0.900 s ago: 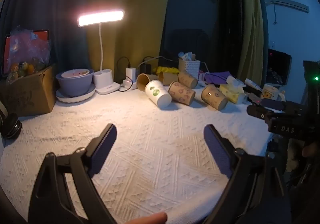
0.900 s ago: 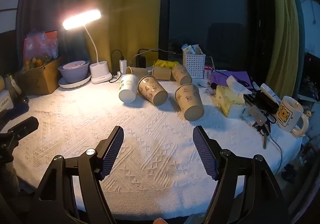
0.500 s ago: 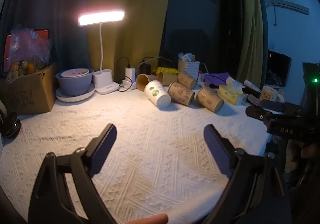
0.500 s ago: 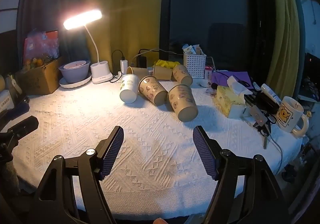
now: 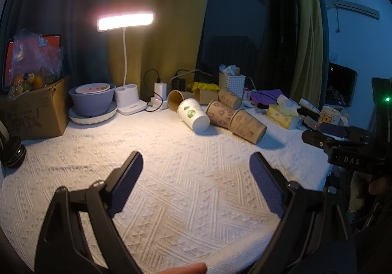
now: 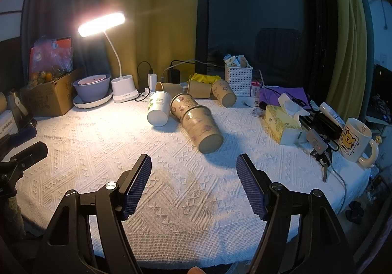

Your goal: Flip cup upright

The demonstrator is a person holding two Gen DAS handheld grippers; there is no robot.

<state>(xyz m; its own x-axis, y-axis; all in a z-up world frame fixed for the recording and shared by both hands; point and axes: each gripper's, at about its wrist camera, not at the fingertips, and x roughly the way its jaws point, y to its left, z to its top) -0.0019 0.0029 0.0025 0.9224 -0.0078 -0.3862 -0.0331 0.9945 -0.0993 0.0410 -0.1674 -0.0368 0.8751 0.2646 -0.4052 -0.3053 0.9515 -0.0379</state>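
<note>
Several paper cups lie on their sides on the white tablecloth (image 6: 186, 188). The nearest is a brown patterned cup (image 6: 202, 131), base toward me; it also shows in the left wrist view (image 5: 247, 126). Behind it lie another brown patterned cup (image 6: 182, 105) and a white cup with green leaves (image 6: 158, 108), which also shows in the left wrist view (image 5: 193, 114). More brown cups (image 6: 223, 95) lie further back. My right gripper (image 6: 193, 163) is open and empty, just short of the nearest cup. My left gripper (image 5: 196, 163) is open and empty, well short of the cups.
A lit desk lamp (image 6: 122, 92), a purple bowl on a plate (image 6: 91, 89) and a cardboard box (image 6: 47, 97) stand at the back left. A white basket (image 6: 238, 79), tissue box (image 6: 281, 124), keys (image 6: 321, 151) and a bear mug (image 6: 355, 143) crowd the right.
The nearest brown cup has rolled left and toward me, ending against the other patterned cup. Both grippers stay open and have hardly moved.
</note>
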